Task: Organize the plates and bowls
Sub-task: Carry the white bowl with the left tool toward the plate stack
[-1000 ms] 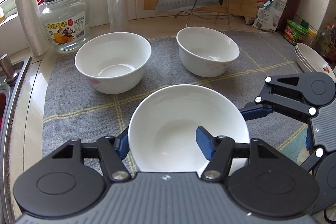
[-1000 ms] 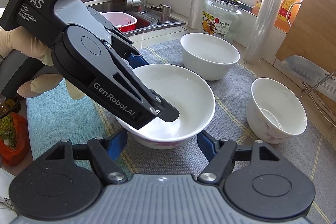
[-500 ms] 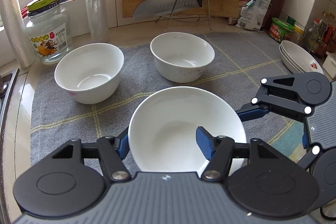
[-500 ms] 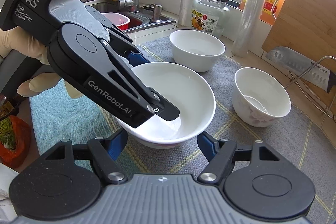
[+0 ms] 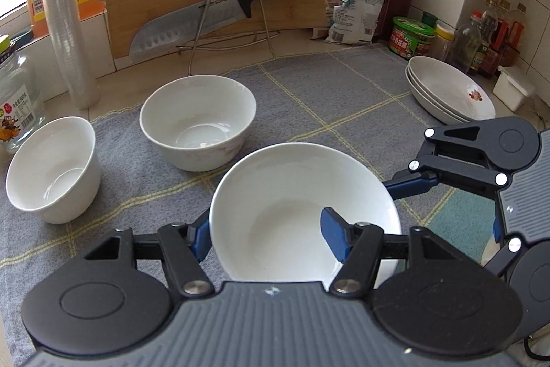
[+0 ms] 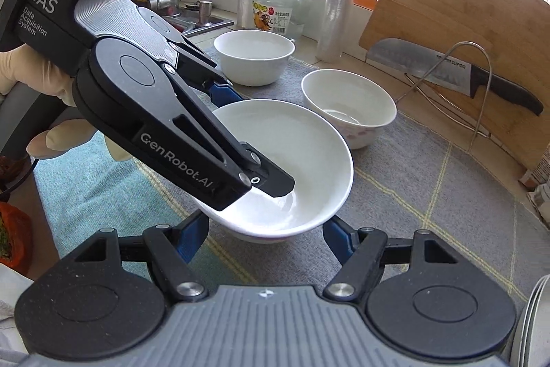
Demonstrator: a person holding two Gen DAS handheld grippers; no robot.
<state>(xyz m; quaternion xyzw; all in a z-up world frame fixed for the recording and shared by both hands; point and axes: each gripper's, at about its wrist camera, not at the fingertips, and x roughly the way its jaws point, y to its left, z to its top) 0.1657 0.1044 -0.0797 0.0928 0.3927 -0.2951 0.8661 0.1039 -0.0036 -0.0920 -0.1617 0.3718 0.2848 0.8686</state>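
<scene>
While both grippers are on one dish, noting the counter from left to right in the left wrist view. Far left: glass jar (image 5: 17,112) off the mat (image 5: 343,98). Next, a deep bowl (image 5: 51,171), upright and empty. Just right of it, apart, a second deep bowl (image 5: 197,122), also upright. Centre front: the shallow bowl (image 5: 302,212), which looks raised clear of the mat and near level. Far right: stack of plates (image 5: 447,92) at the mat's edge, well apart from the bowls.

Left gripper (image 5: 266,238): jaws narrow, clamped over the near wall of the shallow bowl, one pad outside the rim and one inside the basin. Right gripper (image 6: 263,234): jaws set fairly narrow, pads on either side of the bowl's lower wall near its foot. They look pressed against it, though the contact is partly hidden under the bowl.

Handling, my estimate: glazed ceramic, so rigid, moderately heavy, slick against the pads and liable to chip at the rim. The inside-outside pinch on the wall is the sound hold; the second grip low down steadies against tipping. A knock against another dish is the main risk.

Probable destination is the stack of plates, whose shape it resembles. Lower it flat, centred, and release only once it is seated.
</scene>
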